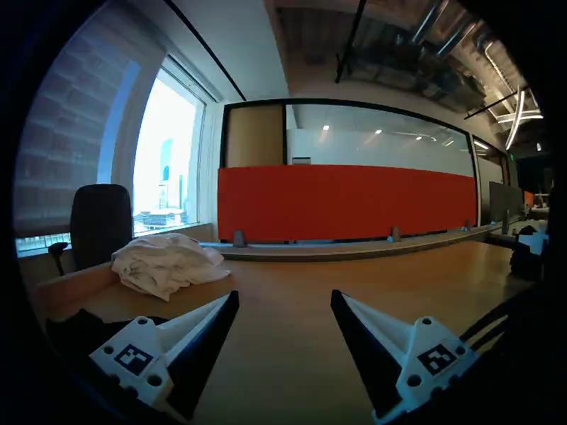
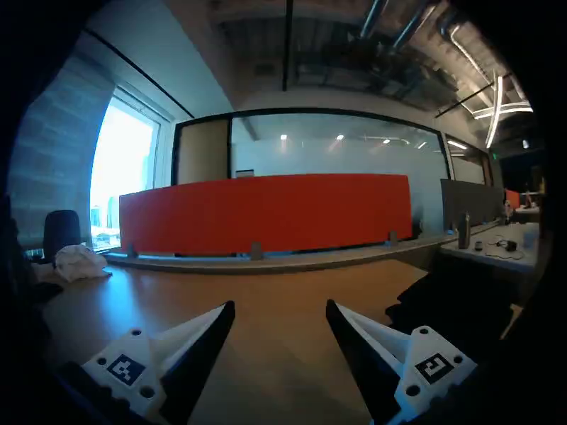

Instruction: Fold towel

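Note:
A crumpled white towel [image 1: 166,262] lies in a heap on the wooden desk [image 1: 298,333], ahead and to the left of my left gripper [image 1: 283,297]. That gripper is open, low over the desk, with nothing between its fingers. In the right gripper view the same towel [image 2: 79,262] is small and far off at the left edge. My right gripper [image 2: 280,306] also stands open over bare desk [image 2: 276,319], well away from the towel.
A red divider panel [image 1: 344,202] runs along the desk's far edge. A black office chair [image 1: 99,223] stands behind the towel by the window. A dark object [image 2: 461,301] lies on the desk to the right. Another desk [image 2: 496,251] with a bottle and small items is beyond.

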Available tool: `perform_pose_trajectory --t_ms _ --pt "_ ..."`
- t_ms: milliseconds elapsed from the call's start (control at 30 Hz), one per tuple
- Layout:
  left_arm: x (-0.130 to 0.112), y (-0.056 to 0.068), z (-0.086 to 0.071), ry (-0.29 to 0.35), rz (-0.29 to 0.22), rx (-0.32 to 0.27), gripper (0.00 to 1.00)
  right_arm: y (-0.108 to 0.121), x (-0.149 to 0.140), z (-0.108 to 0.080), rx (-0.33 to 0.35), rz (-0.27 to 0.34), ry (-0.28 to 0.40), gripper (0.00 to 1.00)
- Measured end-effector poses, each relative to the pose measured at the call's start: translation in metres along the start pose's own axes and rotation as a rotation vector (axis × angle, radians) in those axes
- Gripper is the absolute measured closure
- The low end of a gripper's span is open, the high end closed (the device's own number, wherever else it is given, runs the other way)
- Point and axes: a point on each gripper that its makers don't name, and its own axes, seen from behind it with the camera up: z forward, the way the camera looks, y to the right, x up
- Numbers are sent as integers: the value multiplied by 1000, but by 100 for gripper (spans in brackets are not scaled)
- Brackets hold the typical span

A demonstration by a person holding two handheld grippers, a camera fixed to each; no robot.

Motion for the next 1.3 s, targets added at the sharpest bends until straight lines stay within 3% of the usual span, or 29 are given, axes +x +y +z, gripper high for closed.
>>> perform_pose_trajectory --t_ms 467,1300 --pt "0 0 0 0 0 0 4 -10 0 -2 14 -50 -3 1" --pt "0 0 0 0 0 0 4 -10 1 -2 8 -50 -3 0"
